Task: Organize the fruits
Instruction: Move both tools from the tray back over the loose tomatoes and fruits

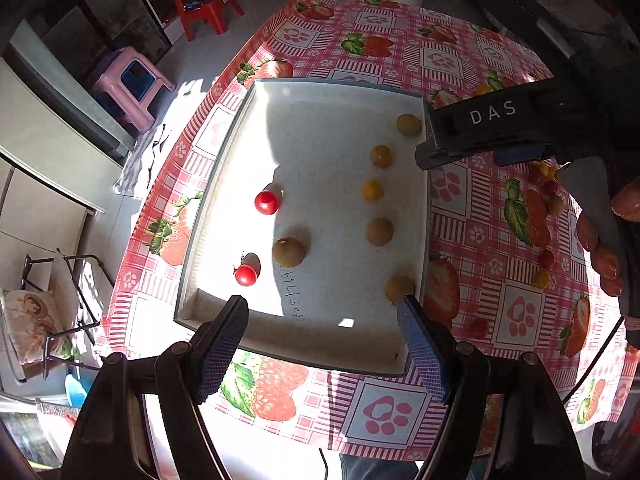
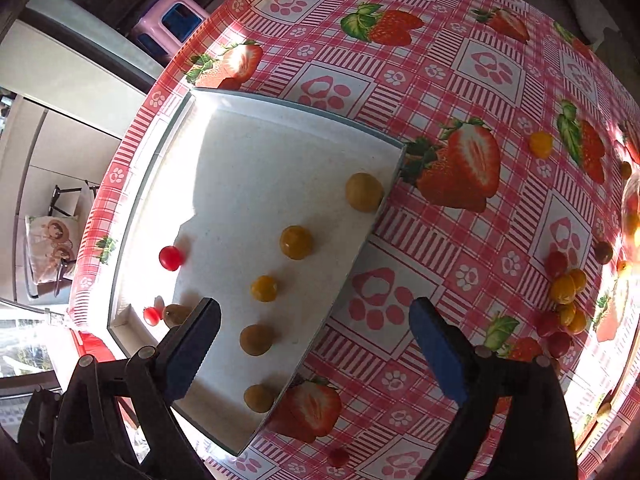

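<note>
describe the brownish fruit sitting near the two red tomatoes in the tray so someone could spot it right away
Find the white tray on the strawberry tablecloth. Five yellow fruits line its right wall; on the sunlit left side lie two red tomatoes. The brownish fruit sits just right of the nearer tomato, above handwritten numbers: bigger and duller than both.

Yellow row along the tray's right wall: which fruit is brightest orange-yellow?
The third yellow fruit from the far end, mid-row in the tray. It is the smallest and most vivid; its neighbours look duller, olive-tan.
</note>
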